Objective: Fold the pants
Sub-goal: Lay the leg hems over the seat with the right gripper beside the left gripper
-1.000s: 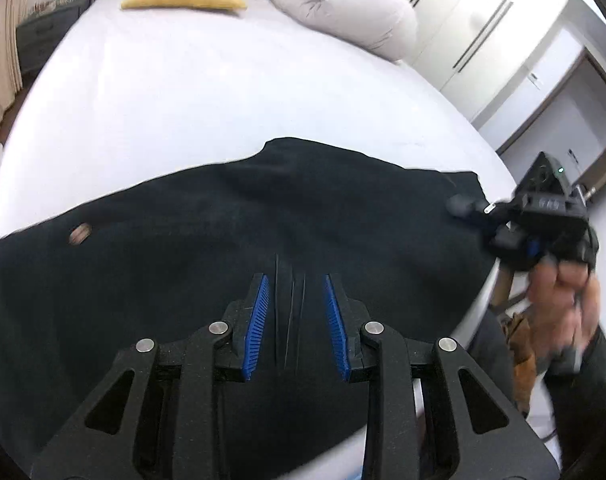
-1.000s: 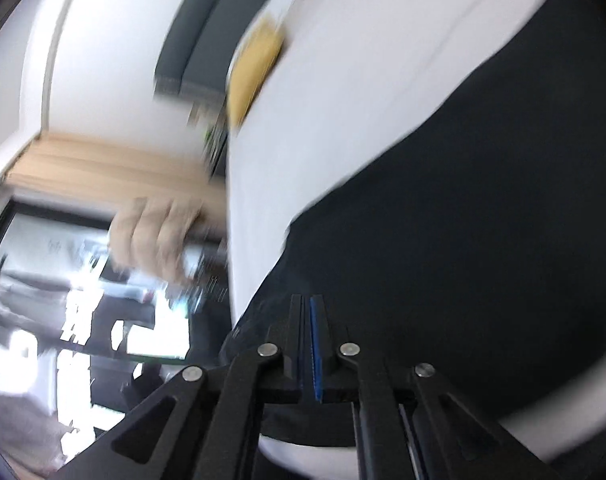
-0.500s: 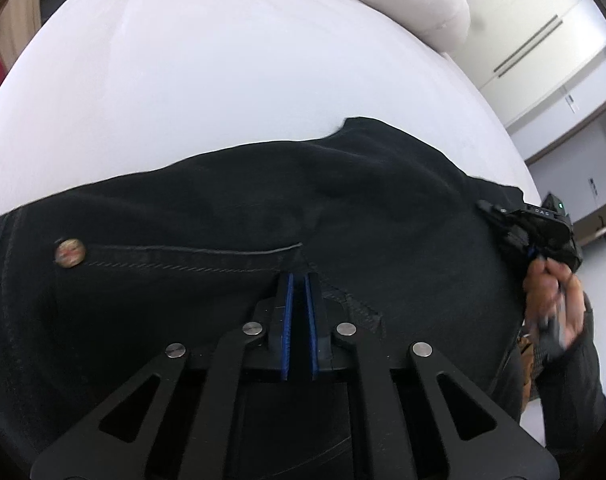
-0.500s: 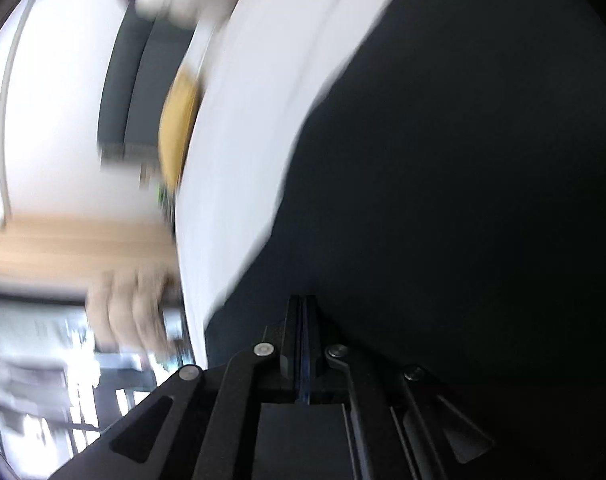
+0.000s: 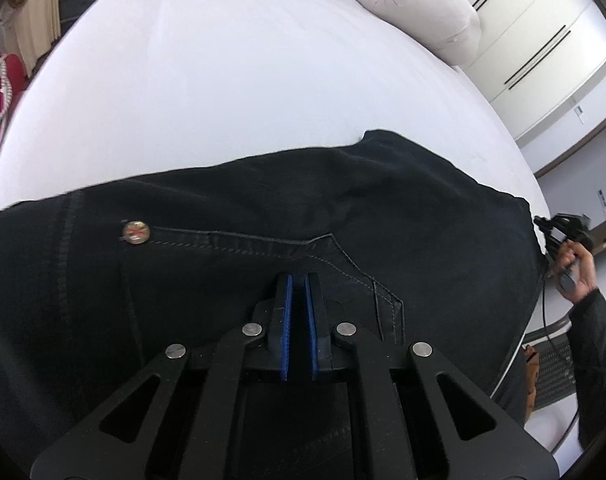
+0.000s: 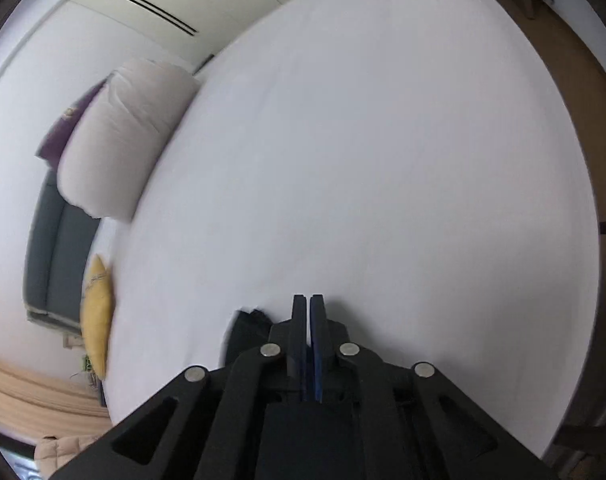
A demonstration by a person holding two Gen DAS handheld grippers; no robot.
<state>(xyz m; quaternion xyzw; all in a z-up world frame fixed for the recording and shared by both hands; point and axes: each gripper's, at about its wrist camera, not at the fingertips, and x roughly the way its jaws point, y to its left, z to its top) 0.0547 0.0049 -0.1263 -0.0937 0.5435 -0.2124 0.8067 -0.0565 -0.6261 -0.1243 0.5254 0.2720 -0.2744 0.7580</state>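
1. Left wrist view: black pants [image 5: 263,208] spread lengthwise left-to-right across near edge of white bed [image 5: 243,80].
2. Left gripper [image 5: 299,280] clenched on waist fabric.
3. Right gripper [image 6: 307,300] pinched on far-right end, barely visible.

Left gripper [image 5: 299,280] jaws near-closed, narrow gap; right gripper [image 6: 307,300] jaws together.

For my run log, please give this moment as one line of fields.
stage: gripping | left tongs: shut on black denim pants | right tongs: shut, dark cloth beside | surface: white bed
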